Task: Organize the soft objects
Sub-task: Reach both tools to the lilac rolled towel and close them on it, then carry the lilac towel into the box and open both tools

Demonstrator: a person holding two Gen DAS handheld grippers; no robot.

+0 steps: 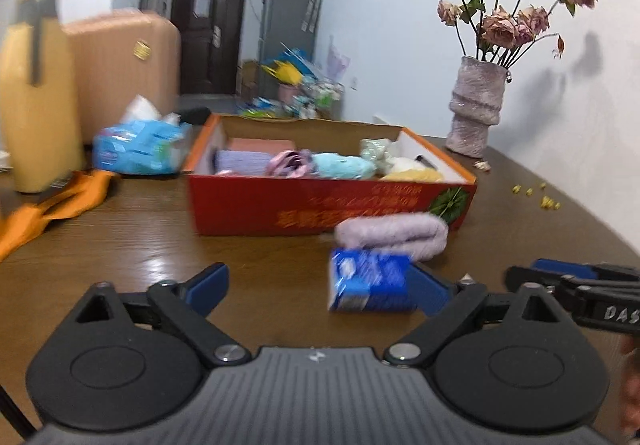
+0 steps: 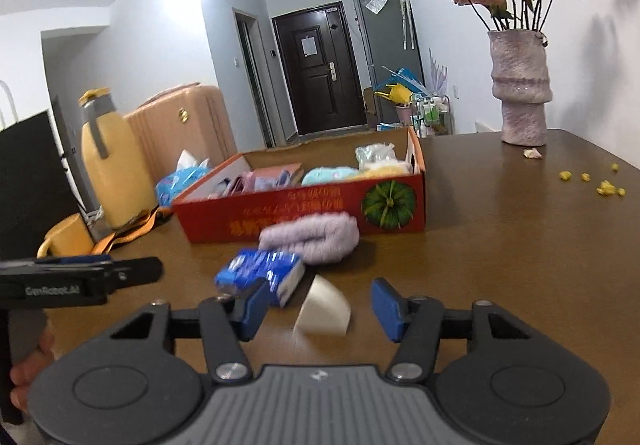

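A small blue tissue pack (image 1: 368,285) (image 2: 260,275) lies on the brown table (image 1: 160,237). It sits between my left gripper's (image 1: 320,287) open jaws, close to the right finger. Behind it a rolled lilac towel (image 1: 394,235) (image 2: 312,239) rests against the red cardboard box (image 1: 280,205) (image 2: 304,217), which holds several soft items. My right gripper (image 2: 322,309) is open around a pale wedge-shaped piece (image 2: 324,311), its pads clear of it. The pack lies just beyond its left finger. Each gripper shows at the edge of the other's view.
A pink vase of dried roses (image 1: 476,105) (image 2: 520,93) stands at the back right, with yellow crumbs (image 2: 600,185) on the table near it. At the left are a yellow flask (image 1: 36,105), a blue wipes pack (image 1: 140,145), an orange strap (image 1: 52,205) and a yellow mug (image 2: 68,237).
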